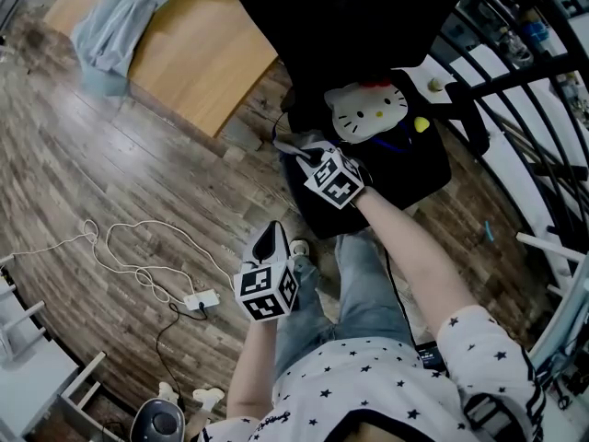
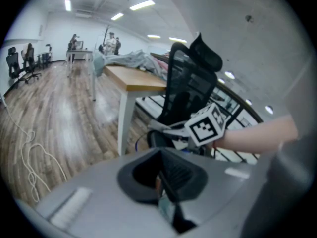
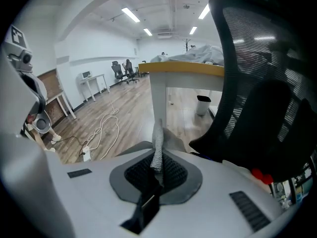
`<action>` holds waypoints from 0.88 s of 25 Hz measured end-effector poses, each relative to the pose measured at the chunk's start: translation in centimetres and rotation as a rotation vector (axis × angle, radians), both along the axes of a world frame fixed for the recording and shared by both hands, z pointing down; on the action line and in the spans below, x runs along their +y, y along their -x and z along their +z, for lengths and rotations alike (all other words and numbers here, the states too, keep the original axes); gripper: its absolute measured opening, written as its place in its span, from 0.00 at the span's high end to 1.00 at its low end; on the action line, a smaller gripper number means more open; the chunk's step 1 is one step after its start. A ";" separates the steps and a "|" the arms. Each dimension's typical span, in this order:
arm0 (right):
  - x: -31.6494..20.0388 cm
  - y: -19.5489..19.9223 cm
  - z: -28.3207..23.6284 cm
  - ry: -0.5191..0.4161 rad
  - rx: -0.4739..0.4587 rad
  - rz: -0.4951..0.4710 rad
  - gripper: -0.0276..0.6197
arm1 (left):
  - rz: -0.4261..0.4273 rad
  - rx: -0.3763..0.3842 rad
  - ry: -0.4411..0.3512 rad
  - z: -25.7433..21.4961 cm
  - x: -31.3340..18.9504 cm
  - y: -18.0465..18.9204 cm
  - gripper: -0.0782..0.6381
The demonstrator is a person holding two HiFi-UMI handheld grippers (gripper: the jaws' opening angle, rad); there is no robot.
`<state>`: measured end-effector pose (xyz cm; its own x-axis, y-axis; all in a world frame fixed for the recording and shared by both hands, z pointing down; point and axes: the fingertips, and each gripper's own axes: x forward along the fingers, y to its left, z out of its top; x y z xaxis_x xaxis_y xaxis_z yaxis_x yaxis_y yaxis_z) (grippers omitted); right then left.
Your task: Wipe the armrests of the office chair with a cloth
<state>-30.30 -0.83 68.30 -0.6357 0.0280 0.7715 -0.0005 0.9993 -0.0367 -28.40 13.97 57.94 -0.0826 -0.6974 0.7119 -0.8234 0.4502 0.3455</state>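
- Your right gripper (image 1: 304, 155) is out in front of you, at the edge of the black office chair (image 1: 414, 168) on the side nearer the wooden table (image 1: 198, 63).
- Its own view settles the grip: the right gripper (image 3: 156, 175) is clamped on the grey cloth (image 3: 157, 145), and a textured strip of it stands straight up from between the jaws.
- From the left gripper view, the cloth (image 2: 166, 128) drapes from your right gripper over a dark rounded part of the chair (image 2: 190, 83) that looks like the armrest. I can't confirm firm contact.
- In the right gripper view, the mesh backrest of the chair (image 3: 257, 83) fills the right side, and a dark arm of the chair juts out just beside the cloth.
- Your left gripper (image 1: 270, 242) hangs low by your leg, well apart from the chair, above the wood floor.
- Its own view shows the left gripper (image 2: 162, 170) pressed closed, pads together, with nothing pinched between them.
- On the seat sits a white cat-face cushion (image 1: 365, 110), just beyond your right gripper.
- A white cable (image 1: 138, 247) loops across the floor to a power strip (image 1: 201, 299) on your left.
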 end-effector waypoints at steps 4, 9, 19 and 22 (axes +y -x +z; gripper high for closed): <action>0.5 -0.4 0.1 -0.021 0.013 -0.015 0.91 | 0.006 0.000 -0.003 -0.2 0.2 -0.5 0.88; 1.7 -1.4 0.2 -0.029 0.022 -0.042 0.91 | 0.014 0.001 -0.010 -0.3 0.4 -1.2 0.88; 4.0 -3.4 0.0 -0.022 0.029 -0.050 0.91 | 0.032 0.002 -0.025 -1.1 0.8 -2.0 0.88; 4.6 -3.9 -0.1 -0.020 0.033 -0.055 0.91 | 0.035 0.004 -0.025 -1.2 0.9 -2.2 0.88</action>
